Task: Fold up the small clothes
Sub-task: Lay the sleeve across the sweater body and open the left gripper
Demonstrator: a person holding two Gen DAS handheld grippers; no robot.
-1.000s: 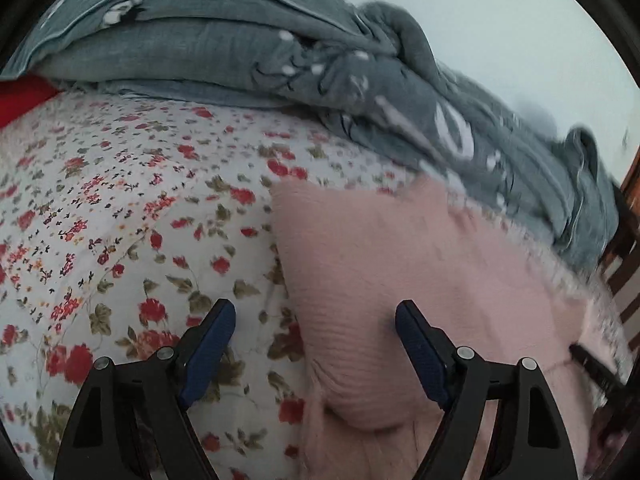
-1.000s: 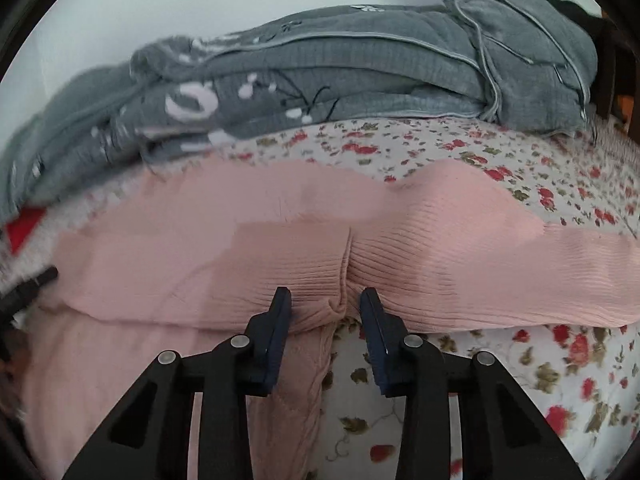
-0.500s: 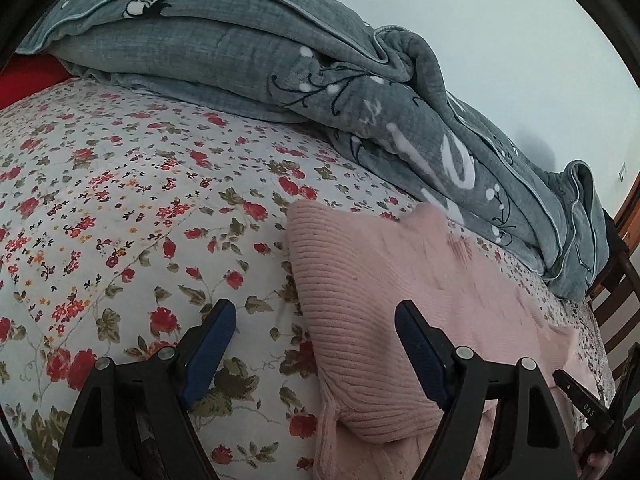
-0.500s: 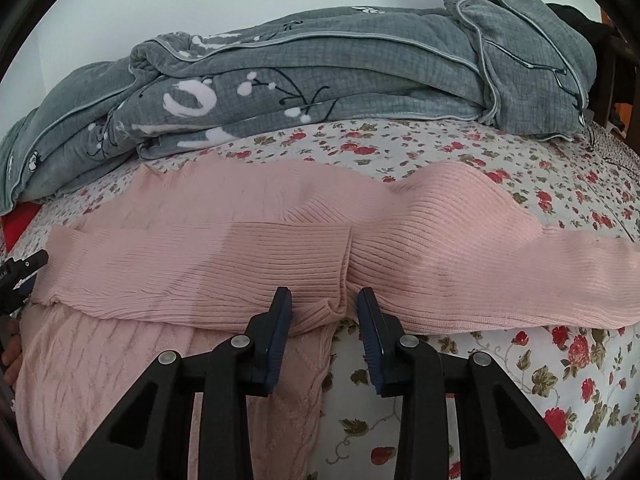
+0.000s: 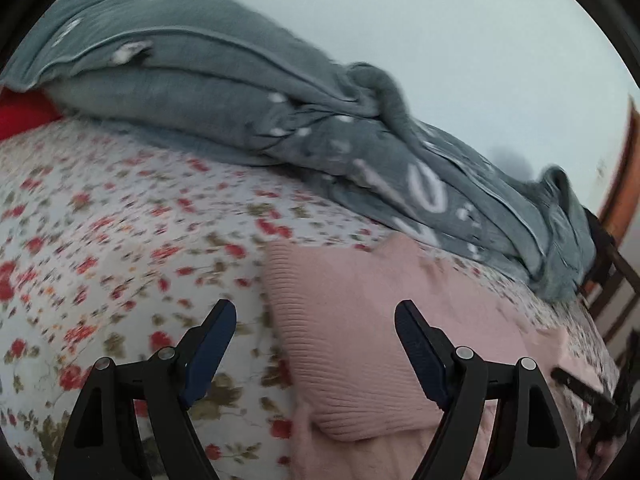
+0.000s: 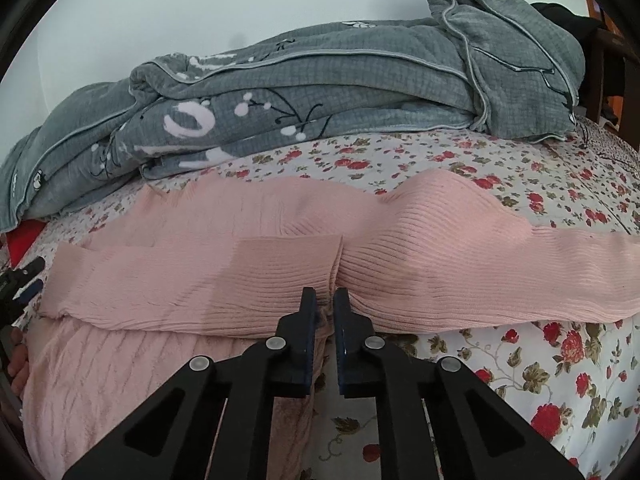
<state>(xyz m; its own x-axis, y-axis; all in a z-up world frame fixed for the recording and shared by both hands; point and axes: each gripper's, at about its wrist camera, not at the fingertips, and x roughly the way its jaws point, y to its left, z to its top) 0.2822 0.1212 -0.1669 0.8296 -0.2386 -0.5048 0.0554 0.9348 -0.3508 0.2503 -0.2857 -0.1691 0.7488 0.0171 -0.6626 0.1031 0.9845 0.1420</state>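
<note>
A pink ribbed knit sweater (image 6: 440, 248) lies across the floral bedsheet (image 6: 540, 360), one sleeve folded over its body and the other stretching off to the right. My right gripper (image 6: 325, 300) is shut on the sweater's near edge, where the folded sleeve's cuff meets the body. In the left wrist view the sweater's (image 5: 360, 320) folded left end lies just below my left gripper (image 5: 314, 312). That gripper hangs open over it with nothing between its fingers. This view is blurred by motion.
A rumpled grey quilted blanket (image 6: 320, 92) is piled along the bed's far side against a pale wall. Something red (image 5: 20, 116) shows at the far left. Dark wooden slats (image 5: 616, 280) stand past the bed's right end. A person's hand (image 6: 18, 364) shows at the left edge.
My right gripper's jaws have closed onto the sweater's near edge, which sat loosely between them before. The left gripper stays open and has tilted slightly.
</note>
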